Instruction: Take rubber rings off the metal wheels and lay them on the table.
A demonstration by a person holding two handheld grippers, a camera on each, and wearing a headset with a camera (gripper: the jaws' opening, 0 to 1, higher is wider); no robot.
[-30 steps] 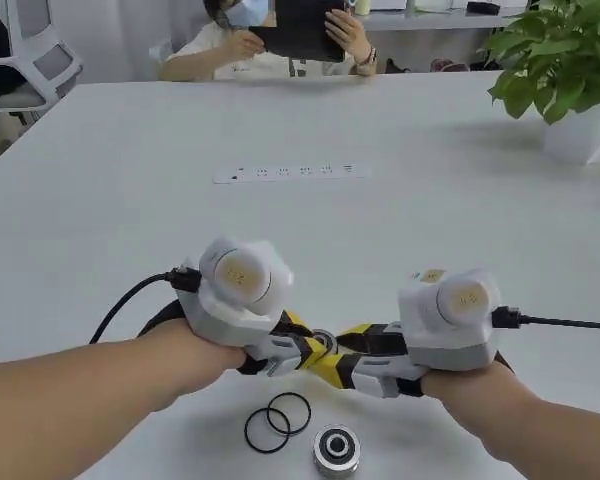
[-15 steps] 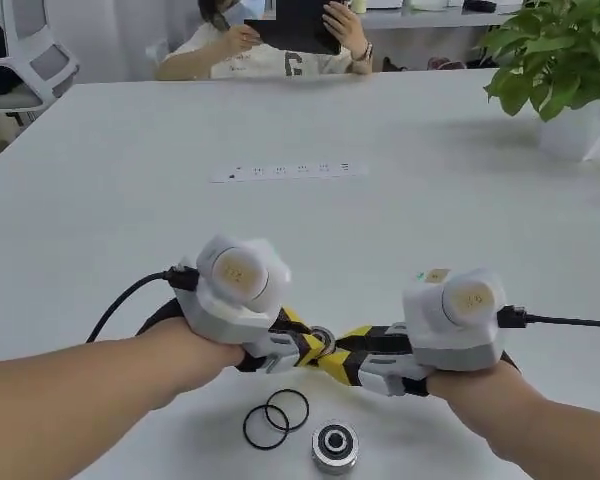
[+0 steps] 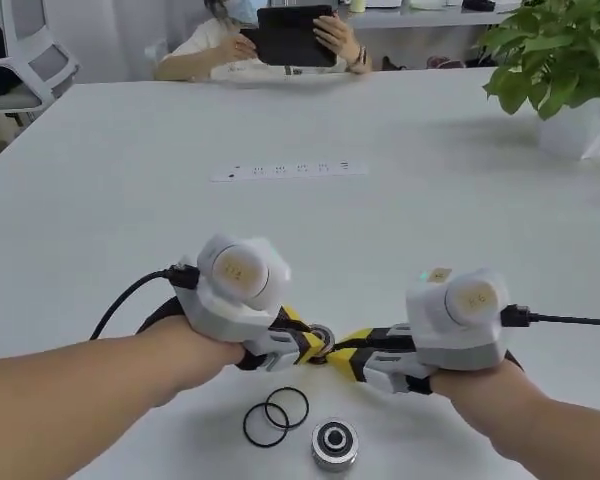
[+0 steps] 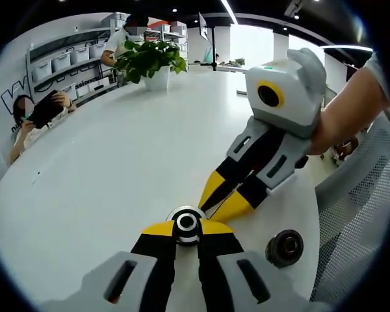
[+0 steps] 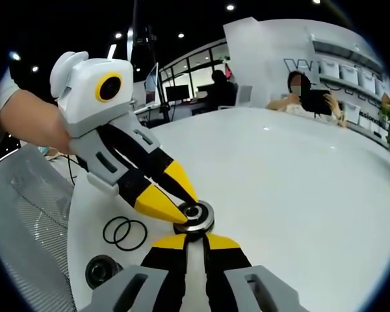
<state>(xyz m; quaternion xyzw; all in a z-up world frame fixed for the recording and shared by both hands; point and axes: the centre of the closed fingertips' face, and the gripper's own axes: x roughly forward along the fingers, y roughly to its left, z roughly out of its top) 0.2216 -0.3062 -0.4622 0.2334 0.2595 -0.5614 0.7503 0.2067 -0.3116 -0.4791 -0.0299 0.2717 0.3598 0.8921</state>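
Right hand-held gripper [image 5: 188,239] edged outward; metal wheel [image 5: 195,213] at its closed tips.

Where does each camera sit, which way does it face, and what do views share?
Head view: on the headset, facing forward and down over the white table; both forearms, left gripper and right gripper show.
Left gripper view: rides that gripper, facing the small metal wheel and green potted plant; own jaws show.
Right gripper view: rides the other, facing oppositely; own jaws show.
Shared: all three see that wheel and a second metal wheel.
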